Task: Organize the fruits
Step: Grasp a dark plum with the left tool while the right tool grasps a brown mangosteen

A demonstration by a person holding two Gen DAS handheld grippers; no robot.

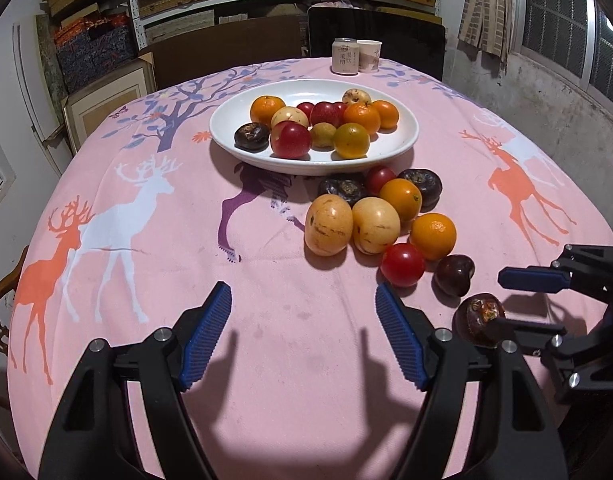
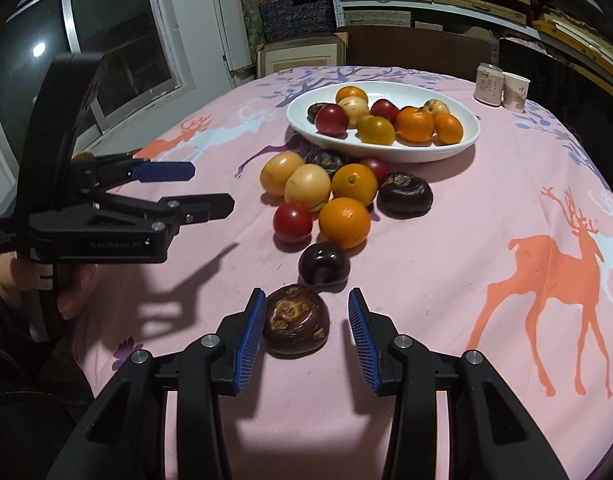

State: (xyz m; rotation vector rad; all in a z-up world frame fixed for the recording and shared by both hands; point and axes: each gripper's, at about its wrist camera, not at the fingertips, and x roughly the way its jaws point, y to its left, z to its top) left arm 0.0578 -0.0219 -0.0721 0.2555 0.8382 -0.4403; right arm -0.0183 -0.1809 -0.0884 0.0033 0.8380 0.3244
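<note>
A white plate [image 1: 402,136] [image 2: 462,128] holds several fruits: oranges, red ones, yellow ones and a dark one. A loose pile of fruit [image 1: 382,216] [image 2: 334,196] lies on the pink cloth in front of it. A dark brown fruit [image 2: 295,322] [image 1: 479,319] lies nearest, between the open fingers of my right gripper [image 2: 306,336] [image 1: 510,300], touching the left pad; the right pad stands apart. My left gripper [image 1: 304,336] [image 2: 210,188] is open and empty above bare cloth, left of the pile.
A drink can [image 1: 345,56] [image 2: 489,83] and a paper cup [image 1: 369,55] [image 2: 515,91] stand at the table's far edge. Chairs and shelves of boxes stand behind. The round table [image 1: 146,240] drops off at all sides.
</note>
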